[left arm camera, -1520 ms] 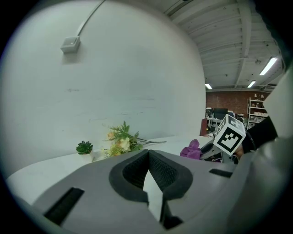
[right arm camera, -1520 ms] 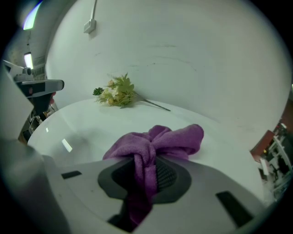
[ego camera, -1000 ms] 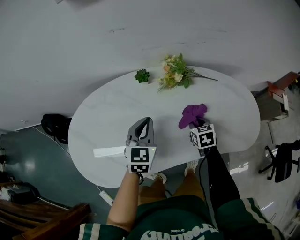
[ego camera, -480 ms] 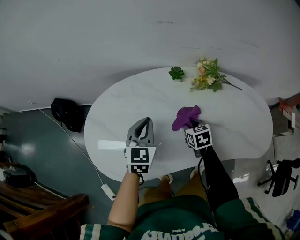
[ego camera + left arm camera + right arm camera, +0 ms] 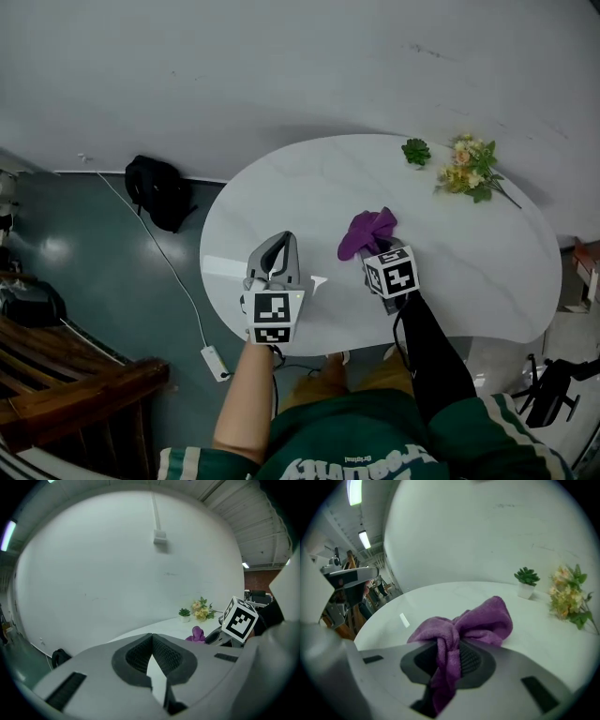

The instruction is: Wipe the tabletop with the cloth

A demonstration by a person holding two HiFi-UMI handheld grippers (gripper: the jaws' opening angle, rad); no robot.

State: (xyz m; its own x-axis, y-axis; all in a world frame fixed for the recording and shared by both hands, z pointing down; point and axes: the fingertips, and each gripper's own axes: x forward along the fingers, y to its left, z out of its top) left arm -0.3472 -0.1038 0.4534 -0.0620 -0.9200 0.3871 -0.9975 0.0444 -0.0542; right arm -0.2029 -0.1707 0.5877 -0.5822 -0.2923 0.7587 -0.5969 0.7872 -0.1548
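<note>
My right hand-held gripper [image 5: 451, 649] pinching the cloth [image 5: 480, 620], cloth bunched on the worktop [image 5: 469, 253] near its middle, my left hand-held gripper [image 5: 152, 639] pressed together, empty, over the near edge

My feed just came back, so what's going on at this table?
A person stands at the white oval table with a gripper in each hand. The right tongs are shut on the purple cloth, which lies bunched on the tabletop. The left tongs are shut and empty above the near edge. A small potted plant and flowers sit at the far side.
</note>
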